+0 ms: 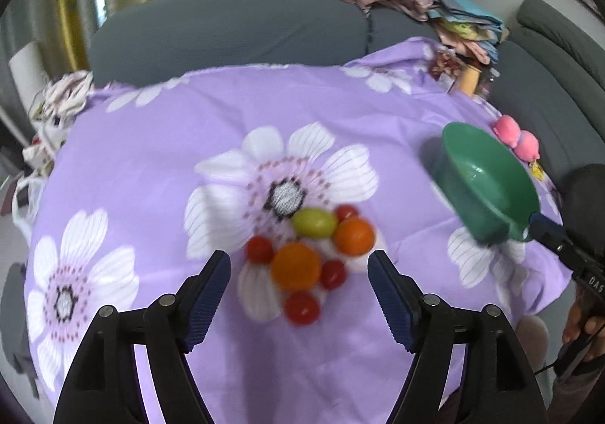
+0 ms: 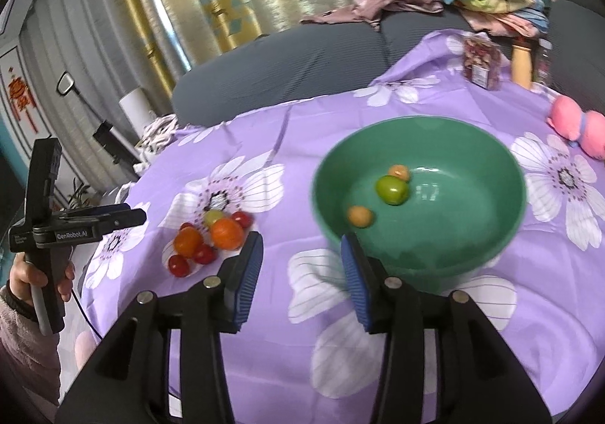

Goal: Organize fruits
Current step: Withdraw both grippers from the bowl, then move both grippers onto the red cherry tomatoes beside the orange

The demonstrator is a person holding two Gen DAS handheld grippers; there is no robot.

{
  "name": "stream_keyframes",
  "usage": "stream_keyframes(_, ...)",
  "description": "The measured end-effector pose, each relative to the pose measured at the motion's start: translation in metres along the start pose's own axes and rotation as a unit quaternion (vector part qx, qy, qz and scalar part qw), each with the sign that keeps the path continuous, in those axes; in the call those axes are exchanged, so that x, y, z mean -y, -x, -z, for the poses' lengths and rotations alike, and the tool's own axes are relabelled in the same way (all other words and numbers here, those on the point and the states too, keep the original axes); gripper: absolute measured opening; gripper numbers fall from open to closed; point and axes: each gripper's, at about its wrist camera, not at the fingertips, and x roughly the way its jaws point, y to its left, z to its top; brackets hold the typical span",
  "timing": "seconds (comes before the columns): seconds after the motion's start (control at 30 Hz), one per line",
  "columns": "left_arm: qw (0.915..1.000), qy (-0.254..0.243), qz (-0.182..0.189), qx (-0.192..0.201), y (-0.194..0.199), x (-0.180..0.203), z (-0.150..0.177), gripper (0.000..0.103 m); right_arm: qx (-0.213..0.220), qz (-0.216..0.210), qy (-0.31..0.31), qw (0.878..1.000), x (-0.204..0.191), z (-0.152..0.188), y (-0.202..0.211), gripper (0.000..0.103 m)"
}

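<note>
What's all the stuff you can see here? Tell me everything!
Red fruits: four, red, piled on the cloth.
Orange fruits: two, orange, same pile.
Green fruit: one, green, same pile.
Bowl: one, green, on the cloth.
Fruits in bowl: one green, two small orange, inside the bowl.
Cloth: one, purple with white flowers, under everything.
Plush toy: one, pink, cloth's right edge.
Jar: one, clear, far side of cloth.
Sofa: one, grey, behind the cloth.
Left tool: one, black and blue, open over the pile.
Right tool: one, black and blue, open by the bowl.
</note>
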Motion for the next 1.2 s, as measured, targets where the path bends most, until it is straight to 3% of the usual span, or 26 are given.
stream_keyframes(0.37, 0.9996, 0.002, 0.004, -0.027, -0.007, -0.014, 0.032, 0.075, -0.038, -0.021, 0.030, 0.999, -0.032, 0.006, -0.021, 0.048)
stream_keyframes(0.63, 0.9989, -0.011, 0.004, -0.045, -0.019, -0.012, 0.044, 0.075, -0.090, -0.042, 0.057, 0.993, -0.060, 0.021, -0.050, 0.048)
stream_keyframes(1.2, 0.9977, -0.021, 0.017, -0.062, -0.035, -0.019, 0.043, 0.075, -0.149, -0.067, 0.098, 0.982, -0.100, 0.024, -0.104, 0.048)
